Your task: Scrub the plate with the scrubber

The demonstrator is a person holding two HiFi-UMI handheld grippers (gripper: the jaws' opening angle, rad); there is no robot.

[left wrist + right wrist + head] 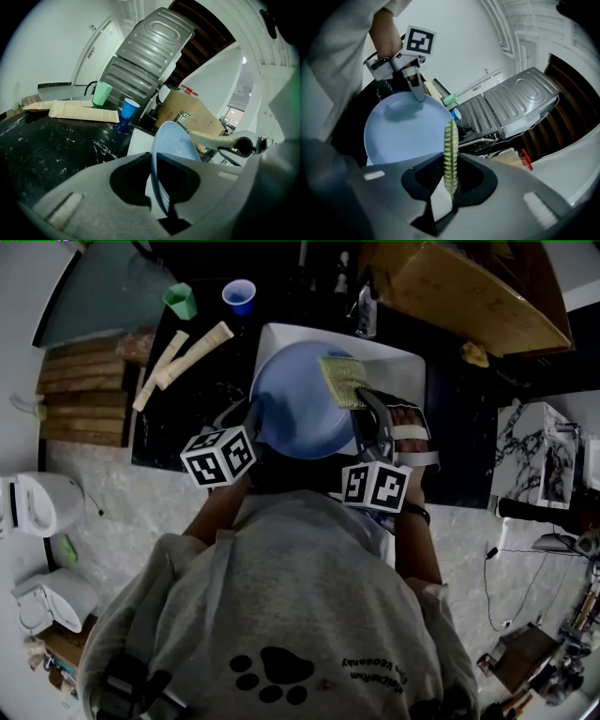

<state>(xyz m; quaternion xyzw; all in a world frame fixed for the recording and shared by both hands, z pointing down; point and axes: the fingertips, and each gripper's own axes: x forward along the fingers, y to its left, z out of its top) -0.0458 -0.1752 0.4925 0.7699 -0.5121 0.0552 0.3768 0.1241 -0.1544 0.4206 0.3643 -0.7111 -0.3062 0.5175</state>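
The person's grey sweatshirt (281, 615) fills the foreground. Beyond it, the left tool (255, 414) pinches the blue plate (295, 404) at its 9 o'clock rim, holding it tilted over the white sink (405, 360). The plate looks stiff, smooth and probably slippery, so the rim is the sensible hold. The right tool (364, 401) clamps the thin, soft scrubber (342, 379), which lies at 2 o'clock on the plate's face, seemingly touching it.

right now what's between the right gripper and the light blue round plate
The flat yellow-green scrubber pad. It is clamped in the right gripper and lies over the far rim of the light blue round plate. The head view shows this best.
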